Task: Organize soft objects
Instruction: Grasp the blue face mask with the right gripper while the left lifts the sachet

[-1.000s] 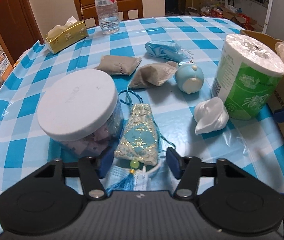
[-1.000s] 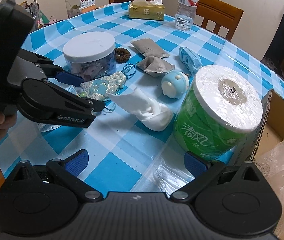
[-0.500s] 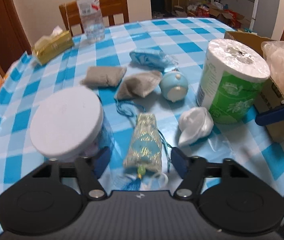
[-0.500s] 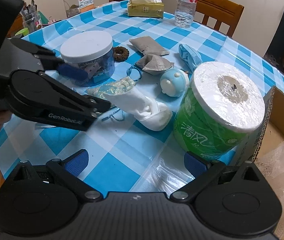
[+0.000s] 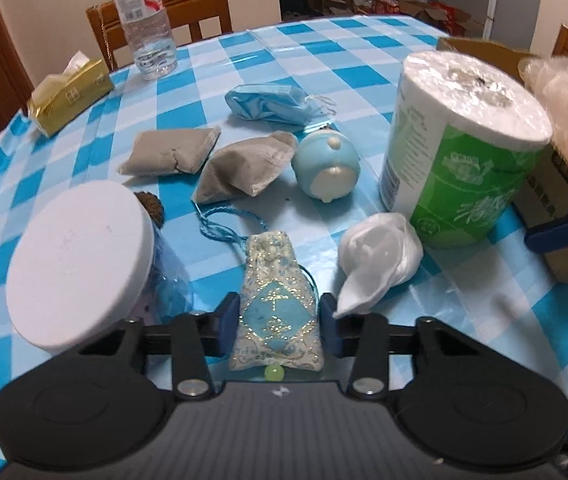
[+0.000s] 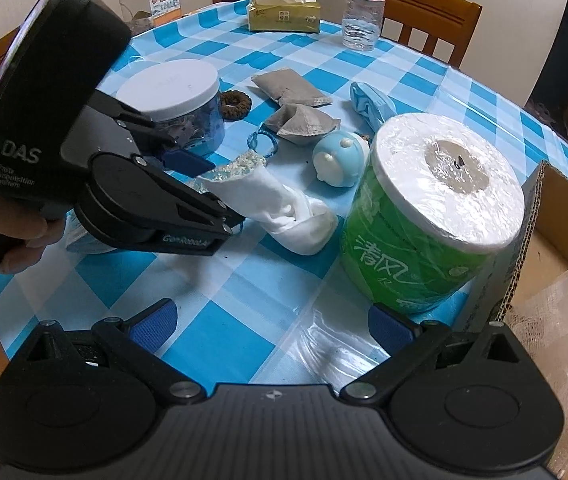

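We are early in the sorting, by our reading — only one soft item is in hand. The left hand-held gripper [image 5: 279,326] is clenched on the brocade sachet pouch [image 5: 276,320], its blue pads pressing both sides of the pouch's lower half; in the right wrist view the pouch appears lifted off the checked bench [image 6: 244,280], its cord [image 5: 224,228] trailing down behind.

The rest lies loose on the bench: two grey fabric sachets [image 5: 172,152] side by side, a folded blue face mask [image 5: 268,102] beyond them, a round blue squishy toy [image 5: 326,170], a crumpled white cloth [image 5: 376,256] just beside the wrapped toilet roll [image 5: 456,148], and a brown hair scrunchie [image 6: 235,105] near the white-lidded jar [image 5: 80,264]. A cardboard box [image 6: 556,216] holding a clear plastic bag stands at the bench's edge beyond the roll — we judge it the likely place for these things, though nothing proves it.

The left hand-held gripper is held low and roughly level, fingers pointing toward the toilet roll. The right hand-held gripper [image 6: 272,322] hangs released, jaws wide apart and grasping nothing, angled down over bare bench in front of the roll
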The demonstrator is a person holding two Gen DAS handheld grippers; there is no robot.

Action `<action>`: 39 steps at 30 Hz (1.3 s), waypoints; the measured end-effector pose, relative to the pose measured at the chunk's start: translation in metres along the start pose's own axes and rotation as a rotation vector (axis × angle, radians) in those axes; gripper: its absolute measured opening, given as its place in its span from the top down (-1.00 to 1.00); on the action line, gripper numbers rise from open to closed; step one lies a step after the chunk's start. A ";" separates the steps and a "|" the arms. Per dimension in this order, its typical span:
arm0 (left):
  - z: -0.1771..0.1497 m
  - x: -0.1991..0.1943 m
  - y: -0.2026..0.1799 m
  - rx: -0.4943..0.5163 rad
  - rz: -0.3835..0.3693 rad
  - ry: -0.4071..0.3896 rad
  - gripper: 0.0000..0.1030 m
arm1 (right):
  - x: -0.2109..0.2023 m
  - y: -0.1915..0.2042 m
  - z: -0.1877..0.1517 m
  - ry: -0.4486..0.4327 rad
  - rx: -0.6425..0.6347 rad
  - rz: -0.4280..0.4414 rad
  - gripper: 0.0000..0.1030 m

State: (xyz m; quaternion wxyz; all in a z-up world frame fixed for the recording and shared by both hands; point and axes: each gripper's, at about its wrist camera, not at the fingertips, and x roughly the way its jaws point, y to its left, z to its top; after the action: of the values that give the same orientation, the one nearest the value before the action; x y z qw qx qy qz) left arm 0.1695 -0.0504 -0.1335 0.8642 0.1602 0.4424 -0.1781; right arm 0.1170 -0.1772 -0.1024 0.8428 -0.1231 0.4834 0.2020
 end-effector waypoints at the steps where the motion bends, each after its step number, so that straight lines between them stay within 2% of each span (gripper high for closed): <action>1: 0.000 0.000 0.001 -0.015 -0.013 0.000 0.34 | 0.000 0.000 0.000 0.000 0.001 0.000 -1.00; 6: -0.003 -0.003 0.002 -0.033 -0.023 0.006 0.52 | 0.002 0.001 0.002 -0.008 -0.005 -0.001 -0.99; 22: 0.005 -0.074 0.038 -0.068 -0.081 -0.044 0.54 | 0.009 0.030 0.016 -0.023 -0.047 0.048 -0.96; 26: 0.004 -0.096 0.051 -0.051 -0.055 -0.069 0.54 | 0.009 0.041 0.019 -0.032 -0.055 0.074 -0.96; 33: -0.007 -0.117 0.082 -0.092 -0.006 -0.079 0.54 | 0.019 0.072 0.027 -0.038 -0.082 0.132 -0.96; 39: -0.018 -0.127 0.107 -0.124 0.020 -0.087 0.54 | 0.029 0.102 0.041 -0.051 -0.130 0.150 -0.96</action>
State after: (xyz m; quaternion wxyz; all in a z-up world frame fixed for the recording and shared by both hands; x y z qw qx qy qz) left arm 0.1354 0.0739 -0.0265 0.8926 0.1031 0.4130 -0.1486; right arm 0.1151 -0.0637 -0.1081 0.8276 -0.1356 0.4555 0.2987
